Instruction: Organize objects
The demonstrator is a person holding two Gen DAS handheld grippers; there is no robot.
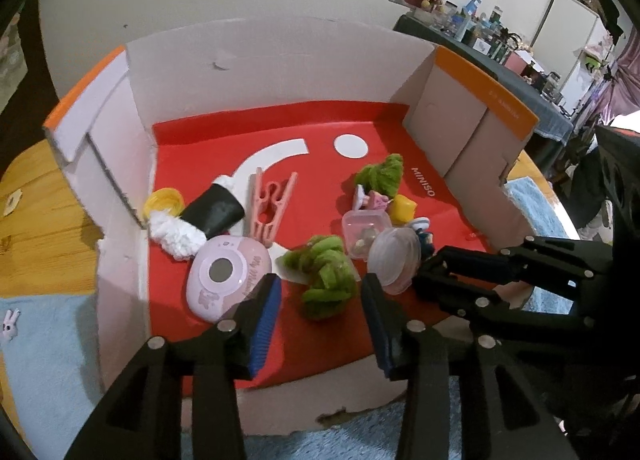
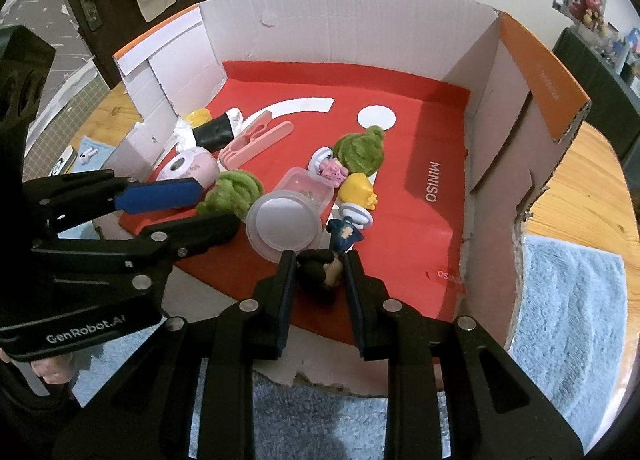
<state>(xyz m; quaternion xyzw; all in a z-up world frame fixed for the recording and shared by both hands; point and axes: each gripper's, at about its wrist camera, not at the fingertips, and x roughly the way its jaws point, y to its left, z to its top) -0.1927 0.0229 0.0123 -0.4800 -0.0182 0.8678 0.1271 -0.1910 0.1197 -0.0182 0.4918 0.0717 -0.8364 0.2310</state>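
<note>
- Wooden surface [image 2: 580, 164] carries a red-floored cardboard box [image 2: 420, 132].
- Right hand-held gripper [image 2: 320, 272] clamps a dark figurine [image 2: 322, 270] at the box's near edge, lying lengthwise toward the far wall.
- Left hand-held gripper [image 1: 320, 300] gapes around nothing, above a green fuzzy ball [image 1: 324, 276].

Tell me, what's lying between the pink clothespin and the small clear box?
A fuzzy green bundle sits between the pink clothespin and the small clear box, toward the near side; the left wrist view shows it.
</note>
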